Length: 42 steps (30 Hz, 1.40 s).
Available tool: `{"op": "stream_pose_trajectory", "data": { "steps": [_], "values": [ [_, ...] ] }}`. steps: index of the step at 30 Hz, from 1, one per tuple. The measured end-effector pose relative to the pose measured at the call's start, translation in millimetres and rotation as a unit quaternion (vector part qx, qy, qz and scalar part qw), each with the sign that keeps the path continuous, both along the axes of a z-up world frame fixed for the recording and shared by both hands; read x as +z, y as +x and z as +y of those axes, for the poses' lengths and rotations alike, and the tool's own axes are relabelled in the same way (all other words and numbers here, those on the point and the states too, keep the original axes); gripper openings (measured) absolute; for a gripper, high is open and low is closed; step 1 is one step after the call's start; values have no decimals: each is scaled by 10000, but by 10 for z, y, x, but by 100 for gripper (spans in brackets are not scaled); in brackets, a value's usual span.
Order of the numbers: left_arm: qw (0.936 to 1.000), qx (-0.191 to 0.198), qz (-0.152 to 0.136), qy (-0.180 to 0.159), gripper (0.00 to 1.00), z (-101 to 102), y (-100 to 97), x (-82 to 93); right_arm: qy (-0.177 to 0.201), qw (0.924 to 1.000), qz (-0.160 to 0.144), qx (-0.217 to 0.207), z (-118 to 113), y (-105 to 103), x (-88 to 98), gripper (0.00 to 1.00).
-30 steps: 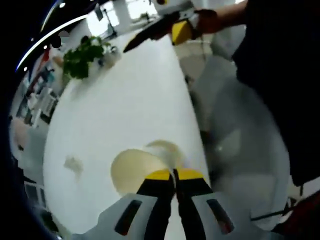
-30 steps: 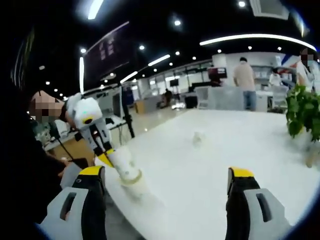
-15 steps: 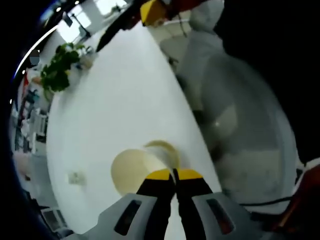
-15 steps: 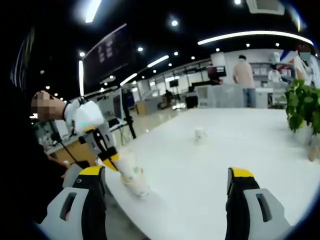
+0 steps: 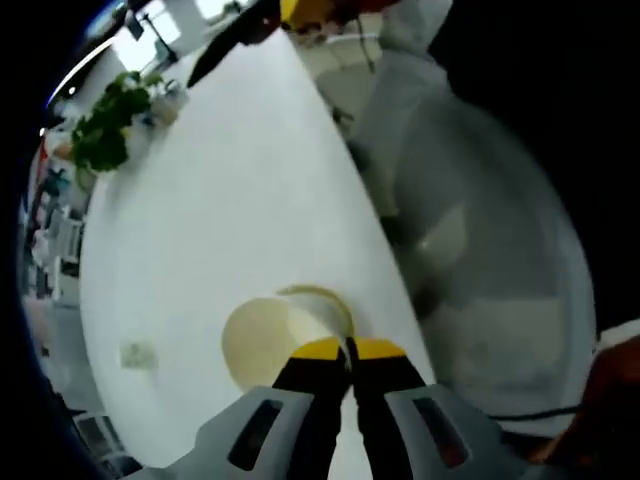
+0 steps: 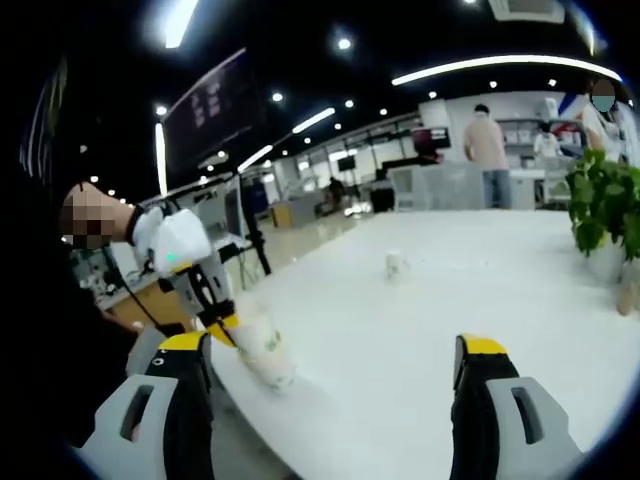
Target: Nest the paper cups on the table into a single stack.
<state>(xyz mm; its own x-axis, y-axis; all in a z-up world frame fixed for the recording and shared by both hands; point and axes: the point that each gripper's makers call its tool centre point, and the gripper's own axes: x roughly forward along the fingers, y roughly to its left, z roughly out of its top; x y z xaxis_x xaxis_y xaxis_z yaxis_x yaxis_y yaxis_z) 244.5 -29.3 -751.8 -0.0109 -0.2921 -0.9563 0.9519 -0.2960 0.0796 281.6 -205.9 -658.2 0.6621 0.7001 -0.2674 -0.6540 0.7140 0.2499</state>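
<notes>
Right gripper (image 6: 335, 400) jaws wide apart; left gripper (image 6: 222, 322) clamps stacked cups (image 6: 262, 350) (table (image 6: 480, 290) edge).

light: bright ceiling strips | glare: white table (image 6: 420, 330) | blur: soft | edges: fisheye-warped

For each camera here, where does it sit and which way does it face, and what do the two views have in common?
Left gripper view: rides the left gripper, jaws shut on the cups, looking along the table toward a plant.
Right gripper view: rides the open right gripper, facing across the table toward a lone cup; the person's dark sleeve shows at left.
Shared: table, plant, held cups, and each other's gripper.
</notes>
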Motion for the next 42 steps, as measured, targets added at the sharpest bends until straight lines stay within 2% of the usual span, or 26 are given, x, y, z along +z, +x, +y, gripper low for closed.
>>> {"op": "stream_pose_trajectory", "data": {
  "steps": [5,8,16,19,24,27,31,34,36,39,42],
  "values": [
    [10000,23,81,17,1,-6,-15,-20,21,10000,47,-14,-41,7,-44,99],
    [9999,117,75,-86,5,-44,1,-7,8,10000,89,-15,-54,9,-78,98],
    [9994,277,188,-6,11,-23,-12,-33,67,9999,101,-4,-50,33,-68,98],
    [9999,136,56,-44,18,-27,3,-38,66,9999,100,-5,-51,41,-67,98],
    [9996,249,103,-55,18,-14,-8,-44,72,9999,142,19,-50,26,-88,98],
    [9997,244,-7,-100,20,-10,0,-21,34,9998,166,35,-48,22,-110,99],
    [9986,475,0,-251,24,9,4,22,37,9998,191,77,-20,22,-118,99],
    [9943,910,87,-543,27,7,8,87,20,9996,229,148,34,33,-127,99],
    [9934,941,-33,-648,27,44,35,118,1,9995,225,200,73,42,-119,99],
    [9874,1298,-20,-910,31,64,60,134,-19,9994,229,252,116,64,-111,99],
    [9699,1981,38,-1415,38,59,120,208,-11,9993,232,296,157,85,-97,99]
  ]
}}
